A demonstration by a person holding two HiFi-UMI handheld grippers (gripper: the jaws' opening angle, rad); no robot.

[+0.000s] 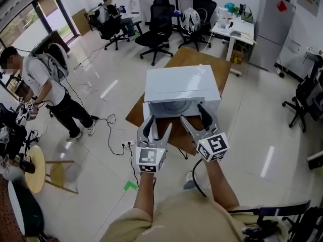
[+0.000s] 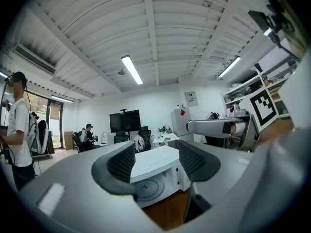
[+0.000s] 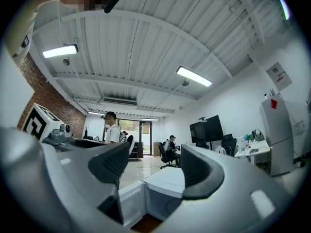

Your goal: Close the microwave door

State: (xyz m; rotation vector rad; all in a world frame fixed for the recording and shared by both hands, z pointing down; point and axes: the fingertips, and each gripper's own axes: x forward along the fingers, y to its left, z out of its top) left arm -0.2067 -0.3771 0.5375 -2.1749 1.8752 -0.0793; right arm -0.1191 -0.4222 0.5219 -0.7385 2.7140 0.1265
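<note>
Wooden, and set at an angle on the glossy pale floor (image 1: 101,84), the table (image 1: 222,67) filled the middle of the head view. Grey office chairs (image 1: 156,26) stood beyond it at 12 o'clock and a tall grey fridge (image 1: 275,29) at 2 o'clock. One person (image 1: 45,92) stood at 9 o'clock and another (image 1: 108,11) sat at 11 o'clock. The white microwave (image 1: 181,87) sat on the table's near edge, its cavity facing the wearer. Its door (image 3: 127,198) hung open at the cavity's 9 o'clock side in the right gripper view. The left gripper (image 1: 159,124) and the right gripper (image 1: 193,114) were held side by side just at 6 o'clock of the microwave. Each had its jaws spread, with nothing between the ridged pads. The glass turntable (image 2: 149,187) showed through the left gripper's gap.
</note>
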